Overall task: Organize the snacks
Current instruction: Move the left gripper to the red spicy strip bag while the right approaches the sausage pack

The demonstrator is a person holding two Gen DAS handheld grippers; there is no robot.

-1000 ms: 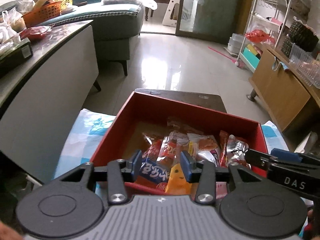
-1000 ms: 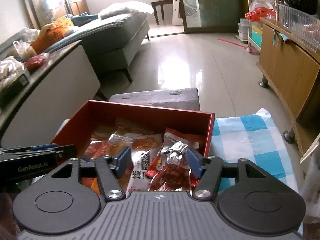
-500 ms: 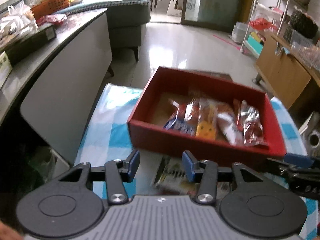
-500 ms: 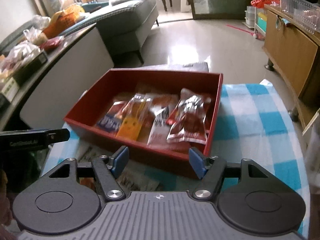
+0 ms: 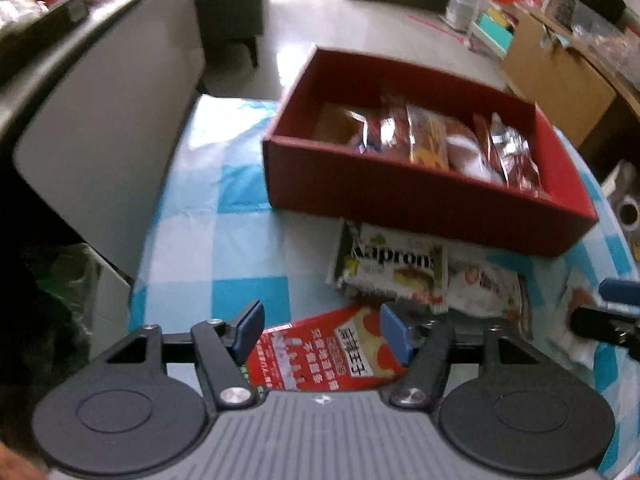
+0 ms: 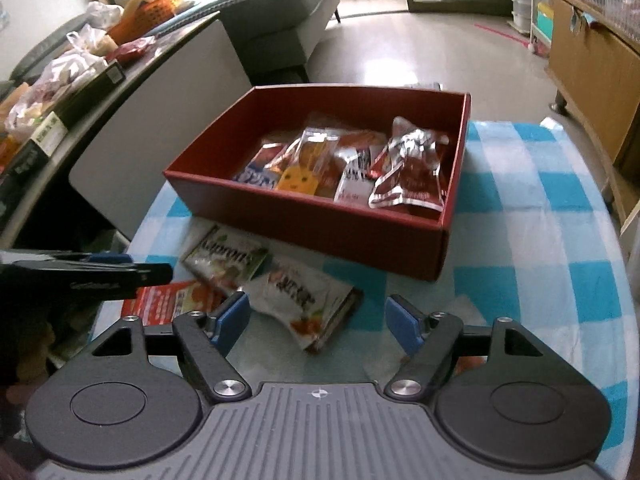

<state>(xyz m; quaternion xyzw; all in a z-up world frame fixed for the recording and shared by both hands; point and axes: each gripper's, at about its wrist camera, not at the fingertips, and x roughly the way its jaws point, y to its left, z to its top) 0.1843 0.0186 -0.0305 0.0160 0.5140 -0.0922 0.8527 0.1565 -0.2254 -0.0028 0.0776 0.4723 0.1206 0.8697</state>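
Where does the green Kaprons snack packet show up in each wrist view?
Left wrist: the green Kaprons packet lies right of centre on the checked cloth, just below the red box's near wall.
Right wrist: the packet lies left of centre, below the box's near-left wall.
Shared landmark: the red box.

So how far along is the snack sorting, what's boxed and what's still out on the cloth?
Done: several packets already lie in the red box.

In hand: nothing is gripped. The left gripper, jaws just opening, frames the red packet; the right gripper, also just opening, frames the white packet.

Left: those two and the green Kaprons packet still lie on the checked tablecloth in front of the box.
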